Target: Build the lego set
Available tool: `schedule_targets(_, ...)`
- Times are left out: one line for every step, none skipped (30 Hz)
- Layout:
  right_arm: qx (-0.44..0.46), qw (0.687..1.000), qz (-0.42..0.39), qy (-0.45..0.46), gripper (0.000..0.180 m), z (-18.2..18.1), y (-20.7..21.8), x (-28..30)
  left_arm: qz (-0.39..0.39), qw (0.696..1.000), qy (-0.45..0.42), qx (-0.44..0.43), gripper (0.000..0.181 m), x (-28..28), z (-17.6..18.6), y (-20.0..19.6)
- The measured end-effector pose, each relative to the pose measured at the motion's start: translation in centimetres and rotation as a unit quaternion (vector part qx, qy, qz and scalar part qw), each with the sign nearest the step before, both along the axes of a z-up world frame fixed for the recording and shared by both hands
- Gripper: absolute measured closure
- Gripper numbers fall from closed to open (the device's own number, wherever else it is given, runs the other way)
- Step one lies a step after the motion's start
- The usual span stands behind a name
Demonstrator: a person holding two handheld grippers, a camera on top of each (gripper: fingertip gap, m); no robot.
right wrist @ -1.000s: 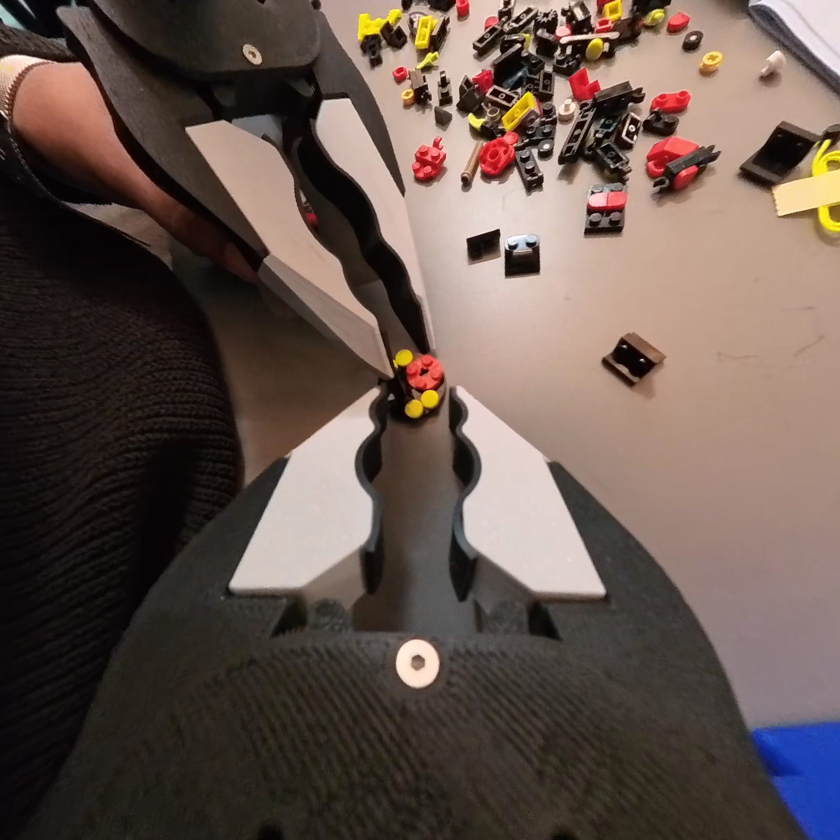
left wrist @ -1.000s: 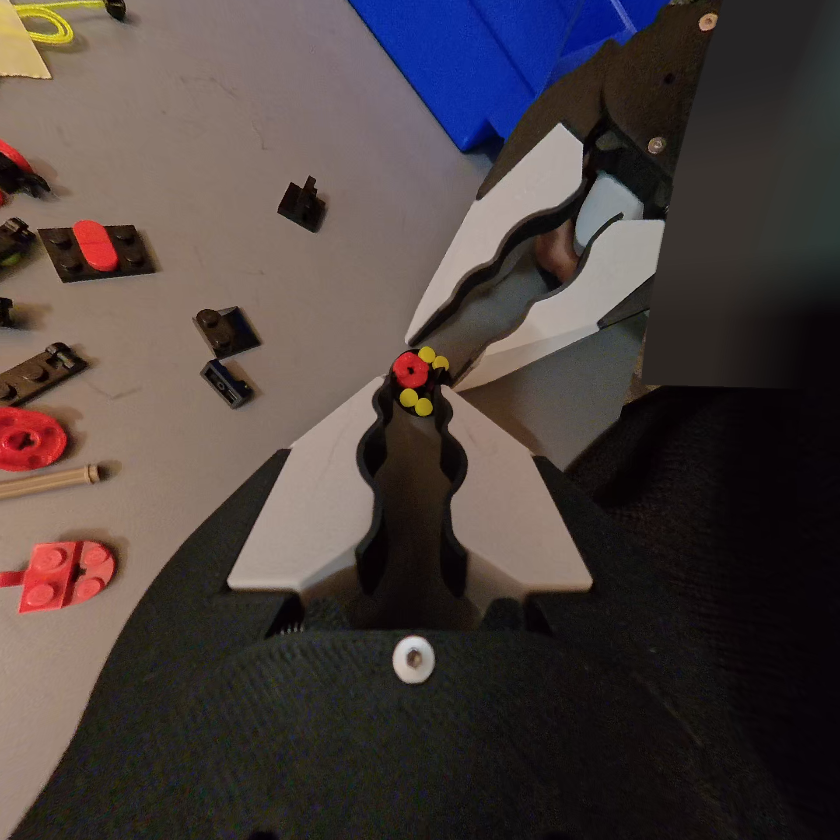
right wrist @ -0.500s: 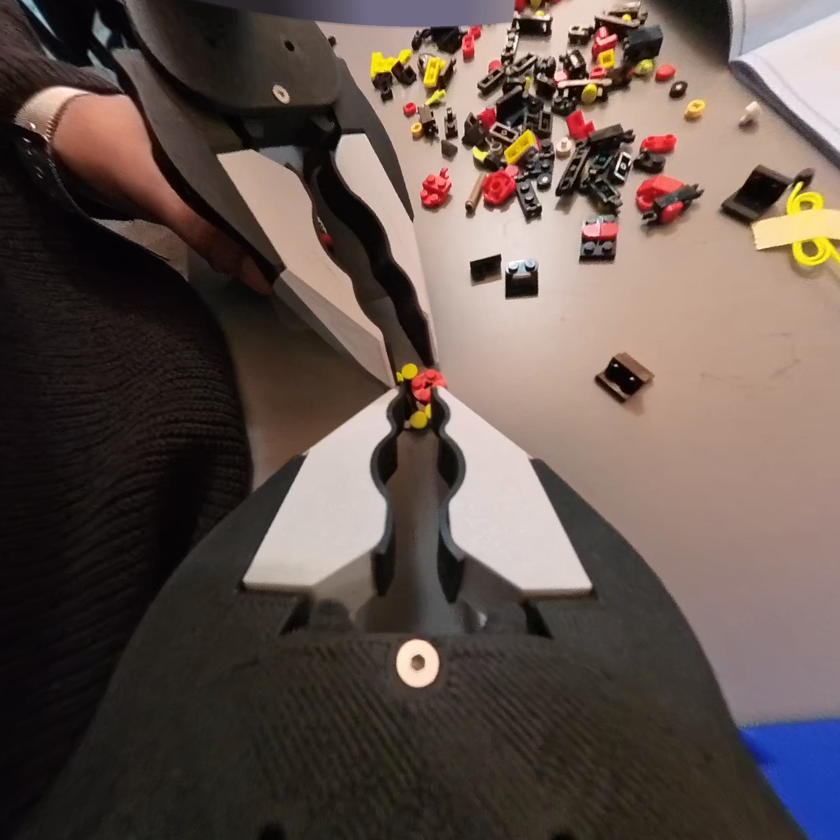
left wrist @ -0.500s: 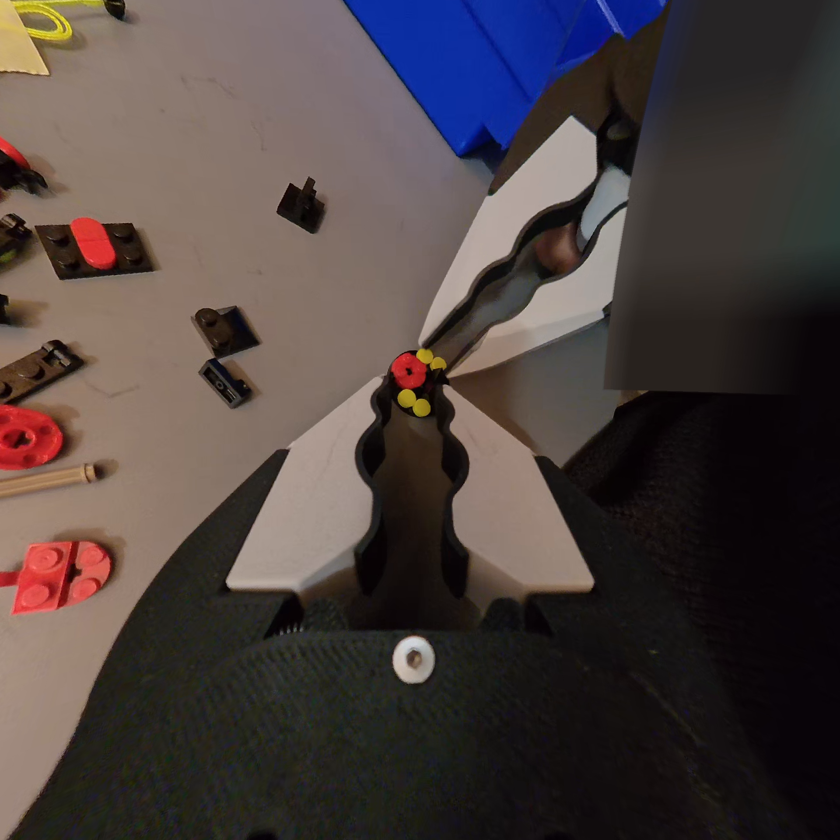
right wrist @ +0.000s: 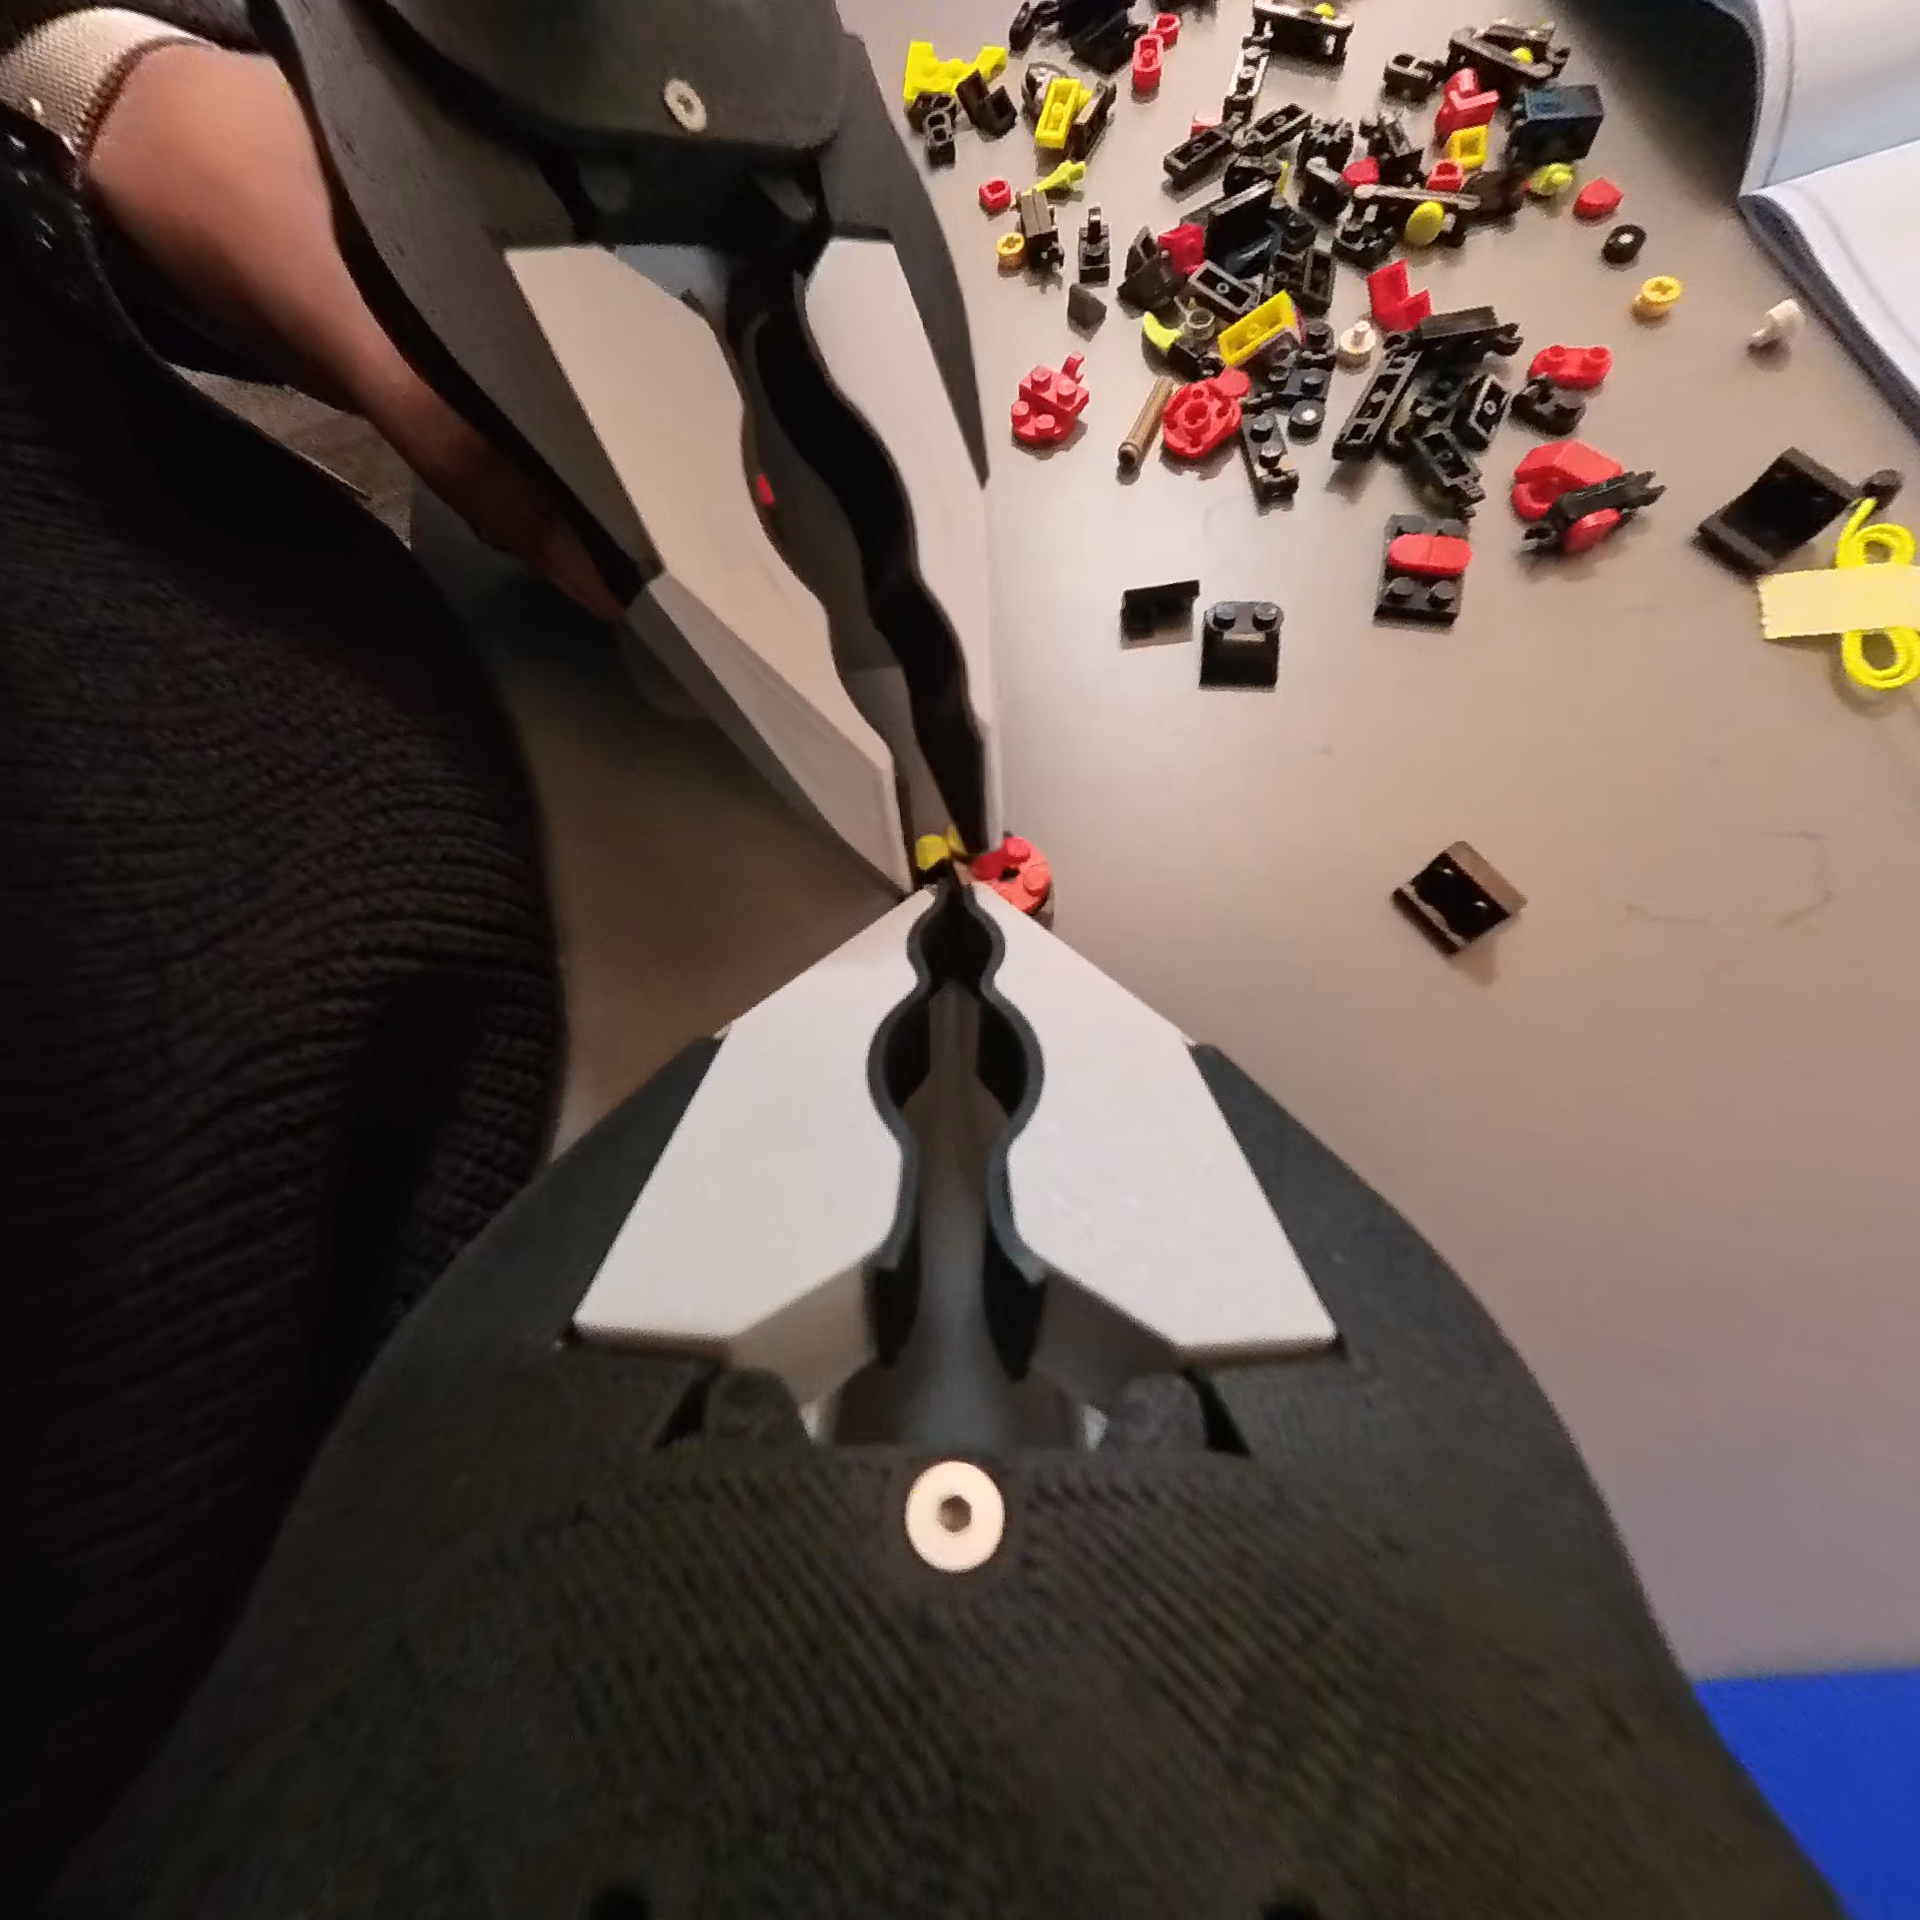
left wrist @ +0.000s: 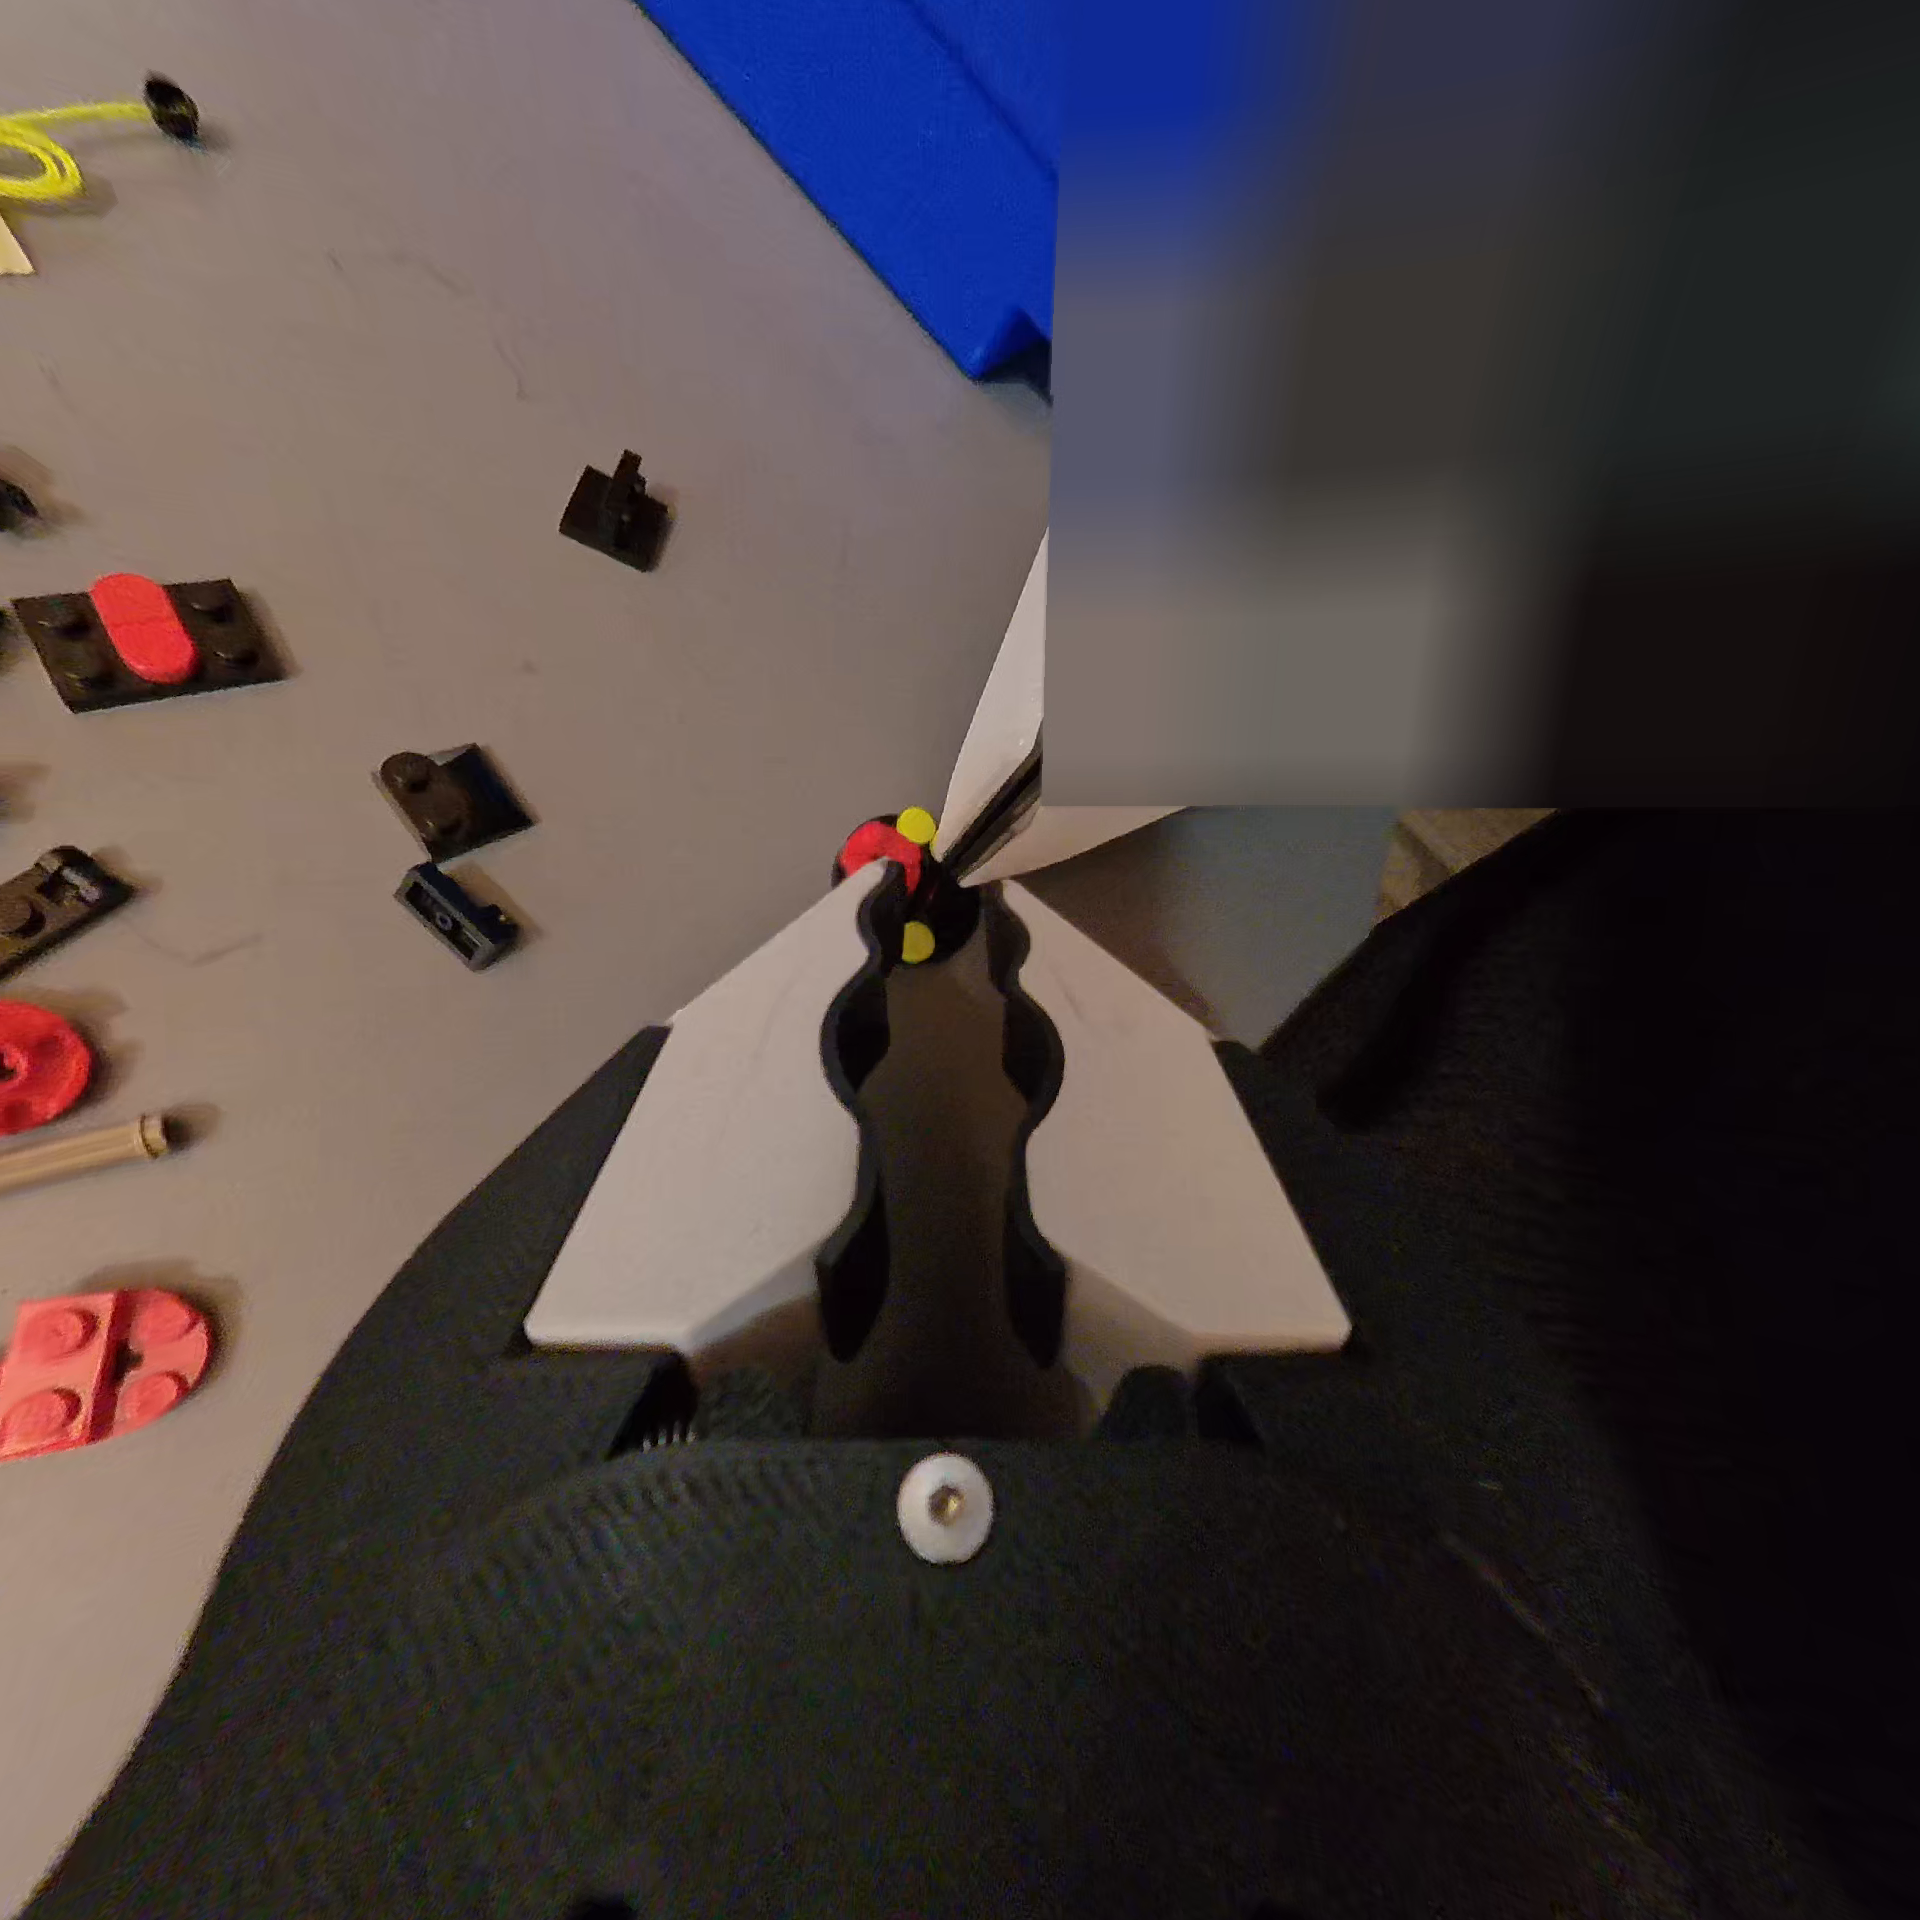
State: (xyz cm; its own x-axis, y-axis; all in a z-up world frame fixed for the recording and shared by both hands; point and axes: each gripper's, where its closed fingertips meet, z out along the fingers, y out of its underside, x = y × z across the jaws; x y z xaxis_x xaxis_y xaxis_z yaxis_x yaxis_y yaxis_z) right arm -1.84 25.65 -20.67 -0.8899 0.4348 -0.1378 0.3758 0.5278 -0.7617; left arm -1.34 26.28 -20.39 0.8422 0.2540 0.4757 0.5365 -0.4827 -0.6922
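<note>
A small lego assembly (left wrist: pixel 883 847), a red round piece and yellow studs on a black base, hangs above the grey table. My left gripper (left wrist: pixel 930 899) is shut on it from below. My right gripper (left wrist: pixel 958 854) comes in from the upper right and is mostly hidden by a blur patch. In the right wrist view my right gripper (right wrist: pixel 951 899) has its jaws nearly together on the near edge of the assembly (right wrist: pixel 1013 868). The left gripper (right wrist: pixel 961 831) reaches down to it from the upper left.
Loose pieces lie to the left: a black plate with a red tile (left wrist: pixel 145 639), a black bracket (left wrist: pixel 615 514), a red rounded plate (left wrist: pixel 99 1361). A blue bin (left wrist: pixel 904 177) stands behind. A pile of pieces (right wrist: pixel 1299 260) and a lone black plate (right wrist: pixel 1458 896) show on the right.
My right gripper's jaws have closed from wide open to nearly together at the assembly. Both grippers have tilted, and the red piece now shows edge-on.
</note>
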Motion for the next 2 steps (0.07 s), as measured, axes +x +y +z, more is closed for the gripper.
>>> schedule_targets(0.0,1.0,0.0,0.0,0.18,0.0,0.02,-0.01,-0.002,1.0,-0.003,-0.003,0.17,0.08,-0.11,0.0)
schedule_targets(0.001,1.0,0.0,0.001,0.18,-0.01,0.03,-0.02,-0.002,1.0,-0.003,-0.003,0.172,0.11,-0.09,0.02)
